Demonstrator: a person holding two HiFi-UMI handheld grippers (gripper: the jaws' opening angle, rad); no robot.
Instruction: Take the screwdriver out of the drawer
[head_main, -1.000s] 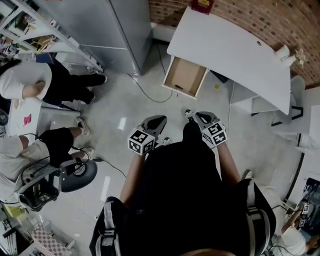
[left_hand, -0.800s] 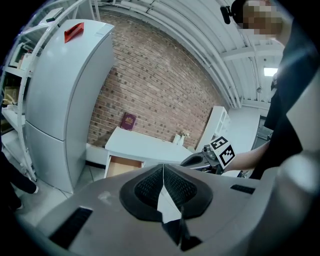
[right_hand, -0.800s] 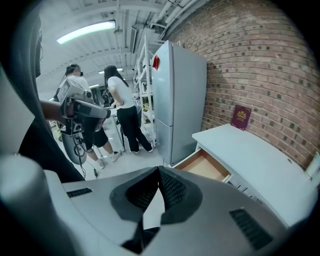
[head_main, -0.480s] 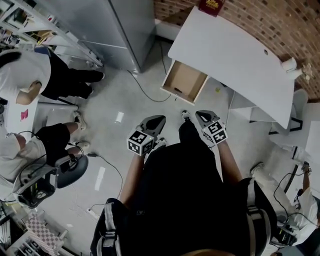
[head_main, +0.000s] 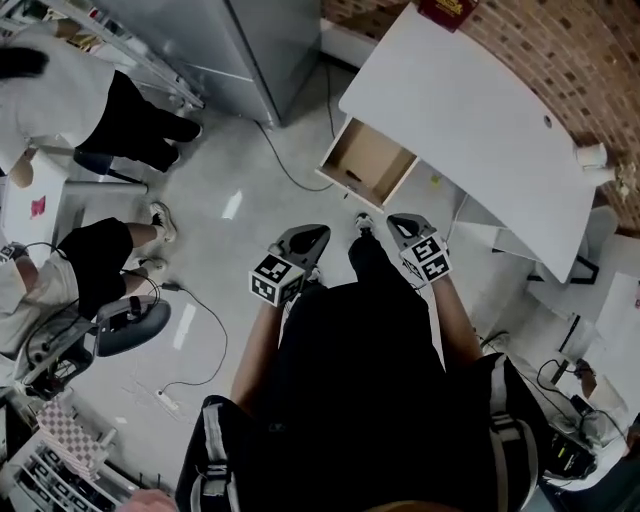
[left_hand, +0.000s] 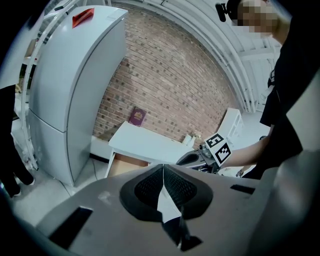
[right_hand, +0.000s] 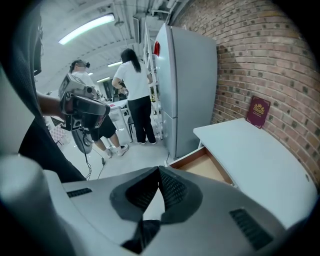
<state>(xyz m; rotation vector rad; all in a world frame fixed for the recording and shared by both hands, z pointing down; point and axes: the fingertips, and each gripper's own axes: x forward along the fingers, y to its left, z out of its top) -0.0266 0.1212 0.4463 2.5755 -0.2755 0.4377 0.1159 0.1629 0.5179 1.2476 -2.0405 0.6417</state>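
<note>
An open wooden drawer (head_main: 368, 165) sticks out from under the white desk (head_main: 470, 110). A small dark item (head_main: 352, 177) lies near the drawer's front wall, too small to identify. My left gripper (head_main: 308, 238) and right gripper (head_main: 400, 222) hang side by side in front of my body, a step short of the drawer. Both are shut with nothing between the jaws. The left gripper view shows its closed jaws (left_hand: 163, 172) pointing at the drawer (left_hand: 127, 164). The right gripper (right_hand: 159, 175) faces the drawer (right_hand: 207, 167) from the side.
A grey fridge (head_main: 250, 40) stands left of the desk. A dark red booklet (head_main: 450, 12) lies on the desk's far end. A cable (head_main: 285, 170) runs across the floor by the drawer. People (head_main: 60, 100) and an office chair (head_main: 130, 325) are at the left.
The view has slid forward towards the desk, and the drawer sits a little closer to both grippers. The jaws stay shut. The person in white at left has moved up.
</note>
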